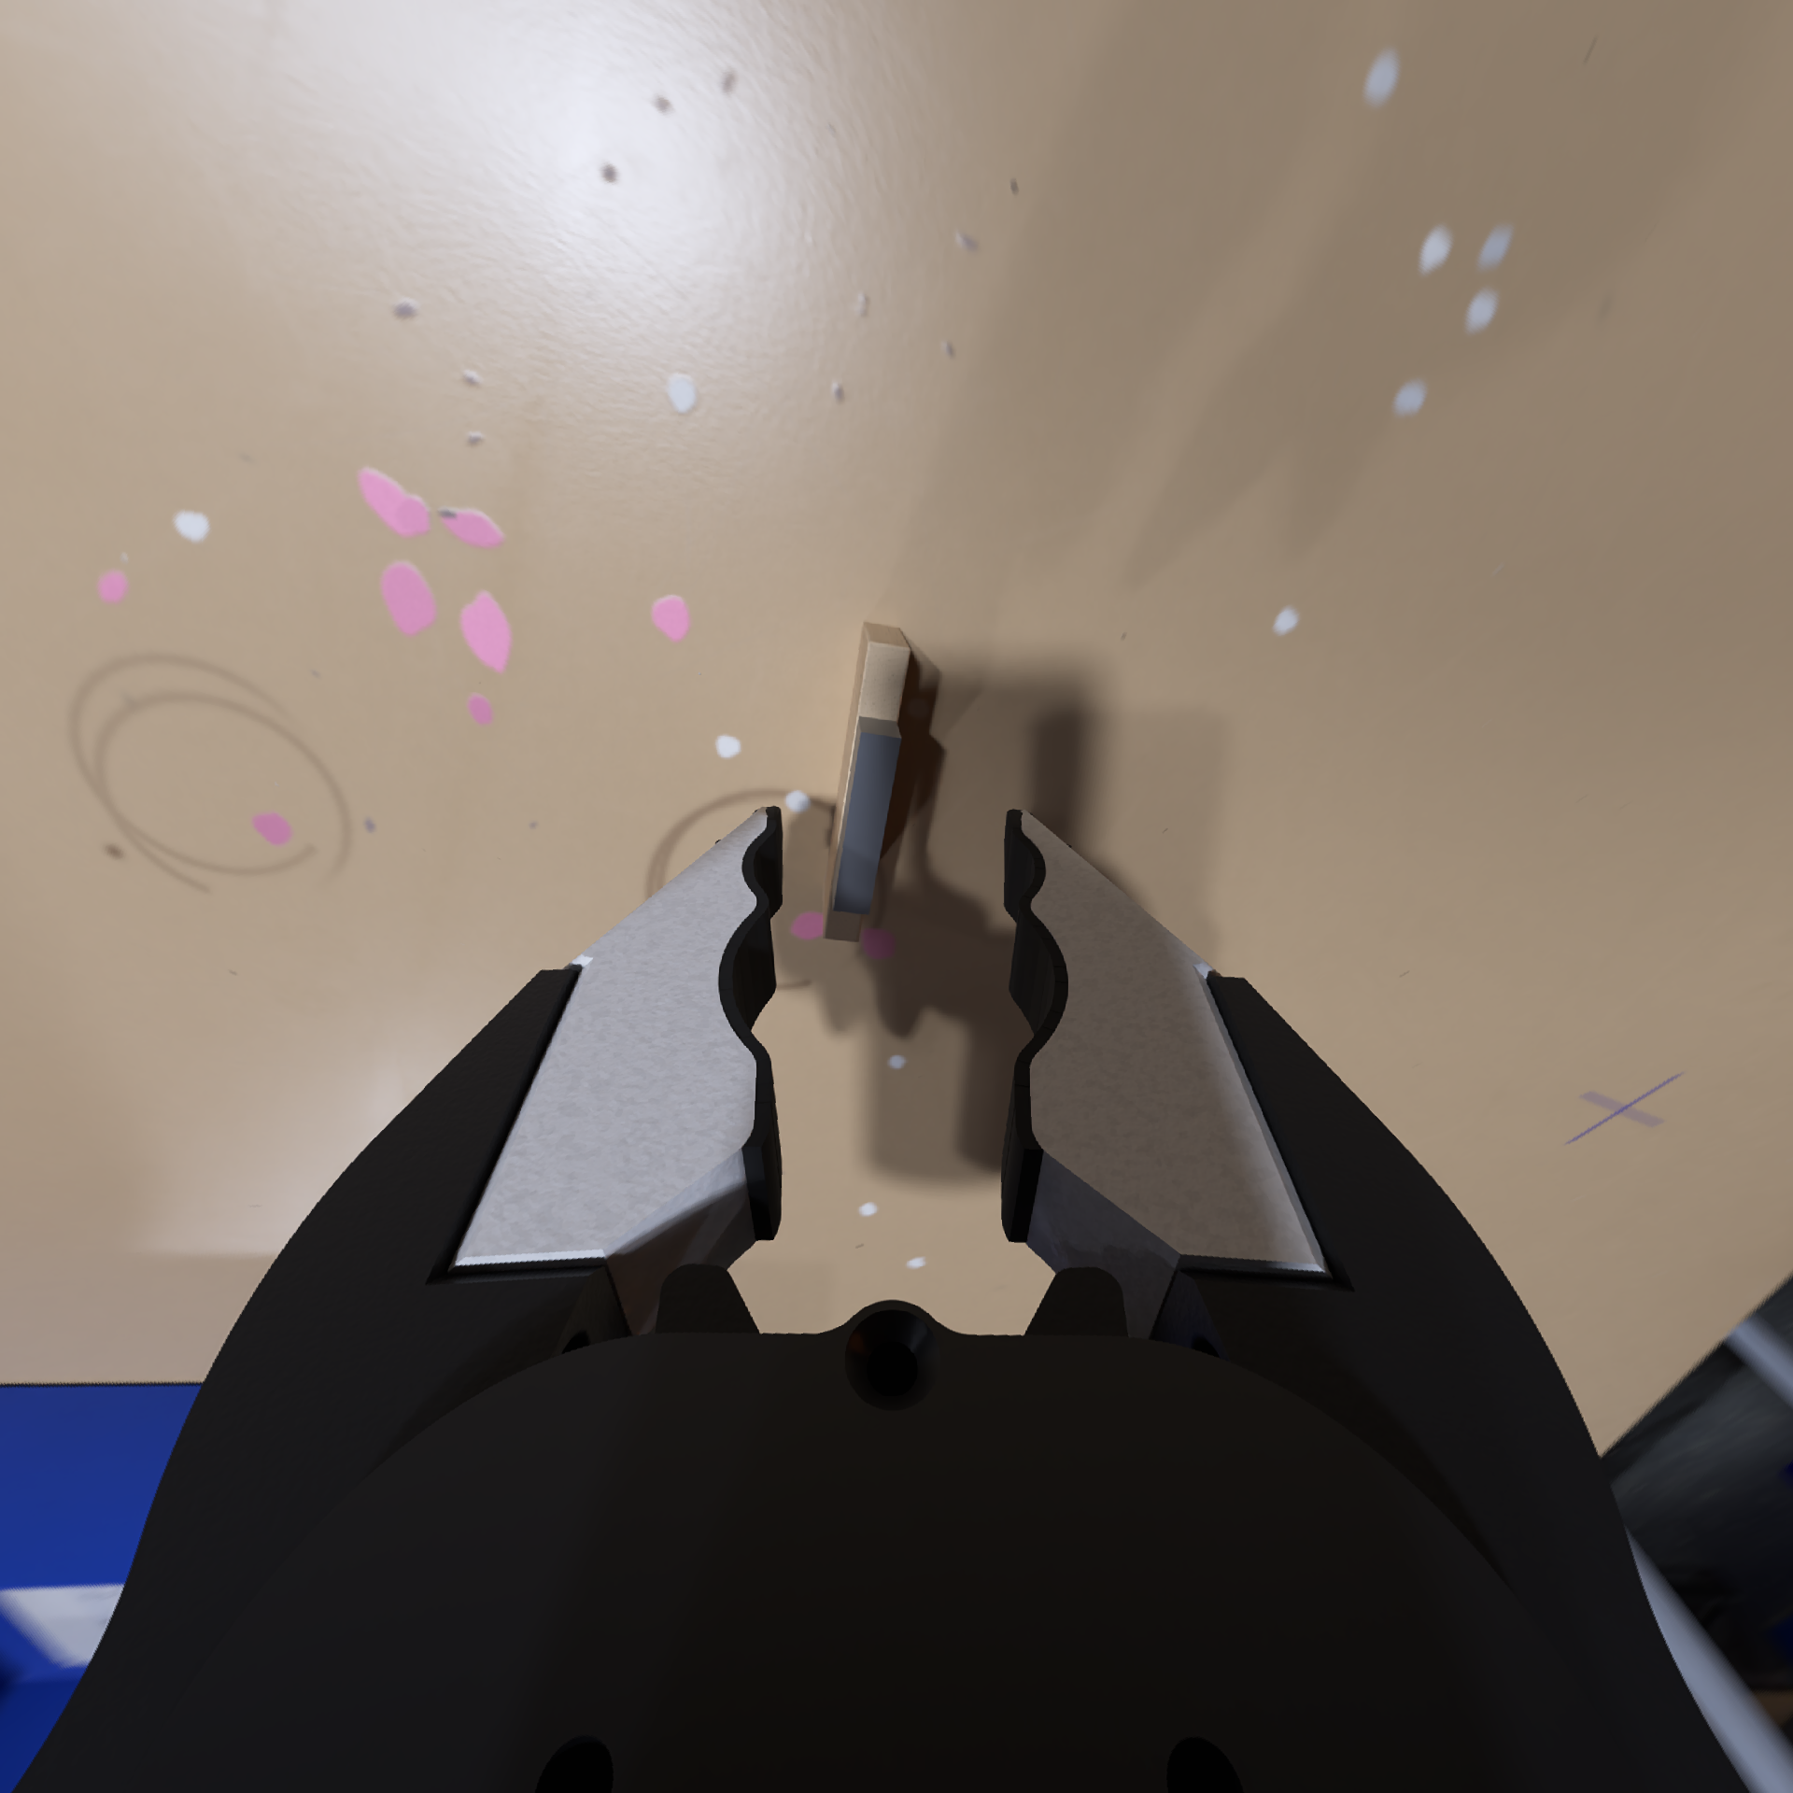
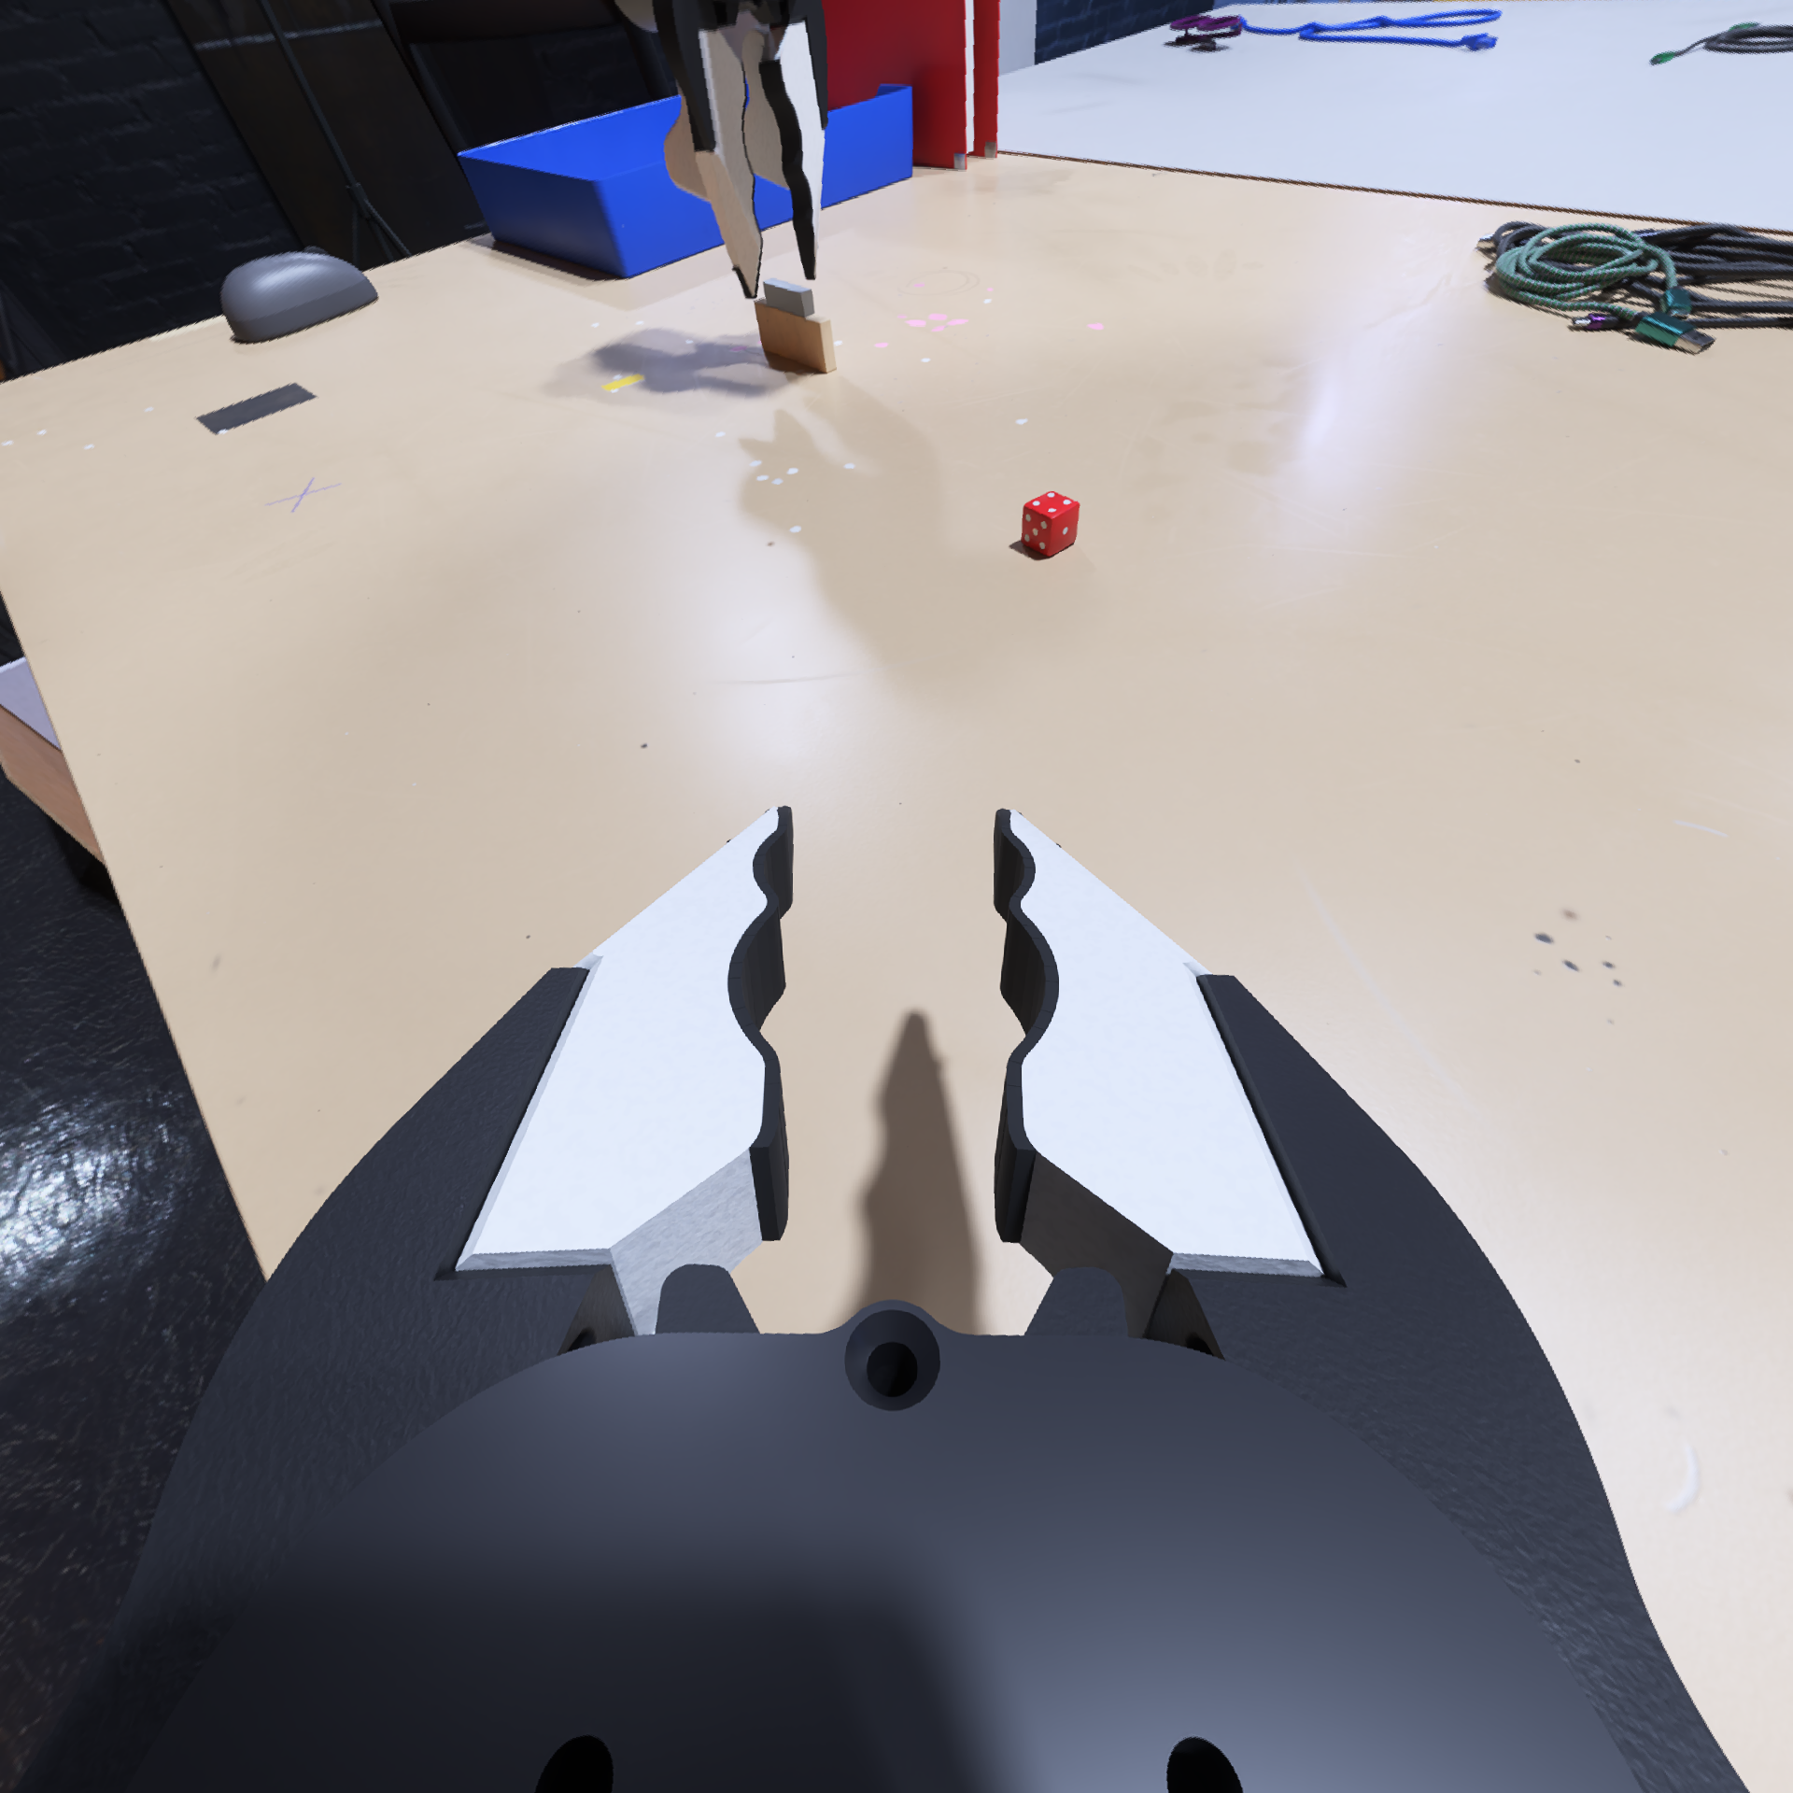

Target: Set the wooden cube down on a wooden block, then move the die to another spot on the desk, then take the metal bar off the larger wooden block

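A grey metal bar (image 1: 866, 825) lies on top of a wooden block (image 1: 881, 674) that stands on the tan desk (image 1: 1358, 679). My left gripper (image 1: 893, 820) is open and hovers just above the bar, one finger to each side, not touching it. In the right wrist view the left gripper (image 2: 776, 275) hangs over the bar (image 2: 788, 296) and block (image 2: 798, 342). A red die (image 2: 1050, 524) sits on the desk to the right of and nearer than the block. My right gripper (image 2: 893, 815) is open and empty, low over the near desk. No separate wooden cube shows.
A blue bin (image 2: 602, 194) and a red panel (image 2: 931, 78) stand at the far edge. A grey domed object (image 2: 291, 291) and a black patch (image 2: 257, 407) are far left. Coiled cables (image 2: 1630, 281) lie far right. The desk's left edge (image 2: 146, 922) drops off.
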Available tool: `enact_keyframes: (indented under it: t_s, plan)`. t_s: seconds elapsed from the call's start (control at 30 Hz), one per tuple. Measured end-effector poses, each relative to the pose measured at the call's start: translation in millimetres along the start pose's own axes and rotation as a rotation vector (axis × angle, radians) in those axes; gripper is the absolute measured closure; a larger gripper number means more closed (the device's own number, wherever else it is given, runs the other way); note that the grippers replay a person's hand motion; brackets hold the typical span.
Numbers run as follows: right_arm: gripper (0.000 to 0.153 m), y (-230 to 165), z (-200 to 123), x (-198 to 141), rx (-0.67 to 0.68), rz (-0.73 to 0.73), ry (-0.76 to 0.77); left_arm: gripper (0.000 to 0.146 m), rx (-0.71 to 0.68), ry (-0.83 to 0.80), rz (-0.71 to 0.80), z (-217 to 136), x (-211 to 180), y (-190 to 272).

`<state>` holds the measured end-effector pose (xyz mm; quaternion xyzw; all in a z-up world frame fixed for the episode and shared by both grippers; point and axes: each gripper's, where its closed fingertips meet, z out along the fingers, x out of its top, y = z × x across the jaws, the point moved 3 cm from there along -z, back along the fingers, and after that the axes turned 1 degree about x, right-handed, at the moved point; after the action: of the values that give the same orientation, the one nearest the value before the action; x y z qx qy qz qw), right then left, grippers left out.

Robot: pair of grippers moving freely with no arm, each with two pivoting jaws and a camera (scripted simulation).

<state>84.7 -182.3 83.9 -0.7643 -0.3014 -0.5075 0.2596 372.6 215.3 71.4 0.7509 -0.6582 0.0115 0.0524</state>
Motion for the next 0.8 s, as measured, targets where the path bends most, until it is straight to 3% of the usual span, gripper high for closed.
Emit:
enact_keyframes:
  t_s: [0.17,0.4,0.53,0.8]
  plan:
    - [0.111,1.8,0.2,1.3,-0.001,0.017,0.006,0.102,0.133,-0.167,0.176,9.2,-12.8,-1.6]
    - [0.111,-0.3,5.5,2.3,0.029,0.044,0.008,0.107,0.23,-0.095,0.276,22.5,-16.7,-3.5]
    - [0.111,-1.2,6.9,2.0,0.033,0.049,0.005,0.122,0.24,-0.037,0.301,27.4,-16.9,-3.5]
    - [0.112,-2.6,7.1,1.8,0.032,0.052,0.001,0.128,0.273,-0.023,0.271,25.7,-13.4,-3.7]
